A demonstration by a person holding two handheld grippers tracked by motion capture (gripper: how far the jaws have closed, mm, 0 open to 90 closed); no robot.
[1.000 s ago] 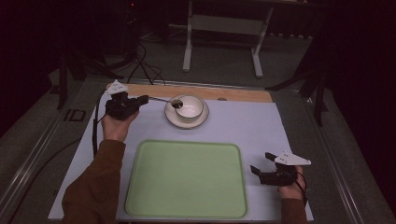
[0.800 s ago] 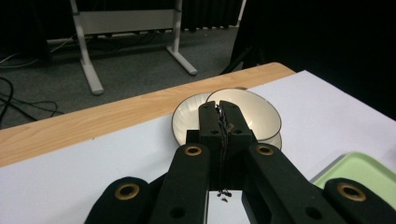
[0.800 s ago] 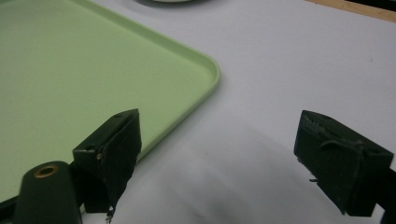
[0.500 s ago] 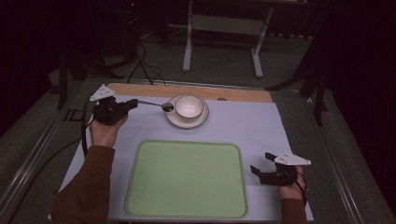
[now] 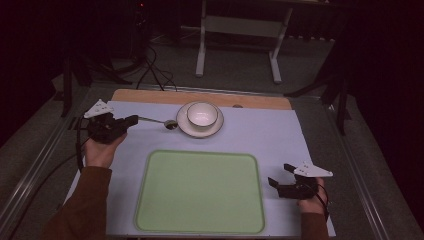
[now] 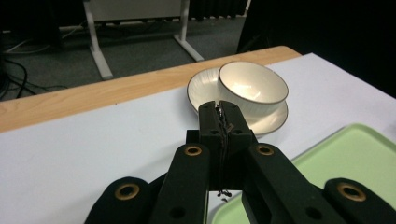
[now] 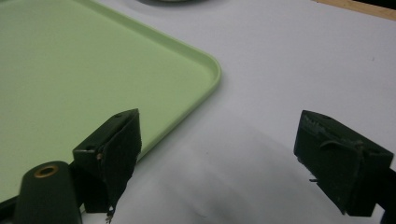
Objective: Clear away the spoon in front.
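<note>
White cloth covers the bench; the left hand-held gripper (image 5: 131, 120), pinching a spoon (image 5: 160, 121) by its handle, has drawn it leftward off the saucer (image 5: 200, 127) beside the bowl (image 5: 202, 114), likely bound for the green tray (image 5: 200, 190); right hand-held gripper (image 5: 274, 183) rests spread

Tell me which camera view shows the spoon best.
The high view: the spoon shows full length, its handle clamped in the left gripper, its bowl beside the saucer. In the left gripper view only a thin edge of the handle sits between the shut fingers. The right gripper view looks at the green tray.
</note>
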